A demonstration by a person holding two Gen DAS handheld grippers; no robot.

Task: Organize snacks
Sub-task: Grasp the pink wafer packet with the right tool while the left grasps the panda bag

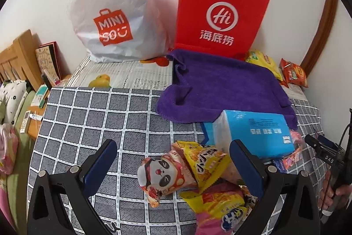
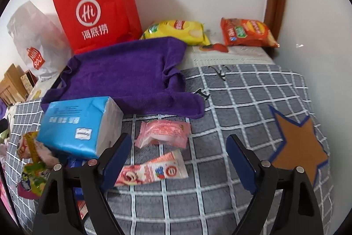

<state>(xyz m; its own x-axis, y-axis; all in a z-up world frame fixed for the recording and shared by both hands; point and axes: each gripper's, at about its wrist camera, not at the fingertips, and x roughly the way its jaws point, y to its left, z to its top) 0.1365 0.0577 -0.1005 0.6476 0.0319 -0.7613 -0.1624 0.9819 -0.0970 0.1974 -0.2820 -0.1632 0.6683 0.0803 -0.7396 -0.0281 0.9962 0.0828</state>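
My left gripper (image 1: pixel 173 145) is open above a heap of snack packets on a grey checked cloth: a panda-print packet (image 1: pixel 161 175), a yellow packet (image 1: pixel 204 161) and a yellow-and-pink bag (image 1: pixel 222 206). None of them touches its fingers. My right gripper (image 2: pixel 178 140) is open too, with a long pink-and-white packet (image 2: pixel 154 171) lying flat between its fingers and a pink wrapped snack (image 2: pixel 164 132) just beyond. A yellow chip bag (image 2: pixel 176 31) and an orange chip bag (image 2: pixel 247 33) lie by the far wall.
A blue tissue pack (image 1: pixel 257 131) (image 2: pixel 77 124) lies between the two piles. A purple towel (image 1: pixel 222 85) (image 2: pixel 129 74) is spread behind it. A red paper bag (image 1: pixel 222 12) and a white plastic bag (image 1: pixel 112 17) stand against the wall. A bed headboard (image 1: pixel 15 58) is at left.
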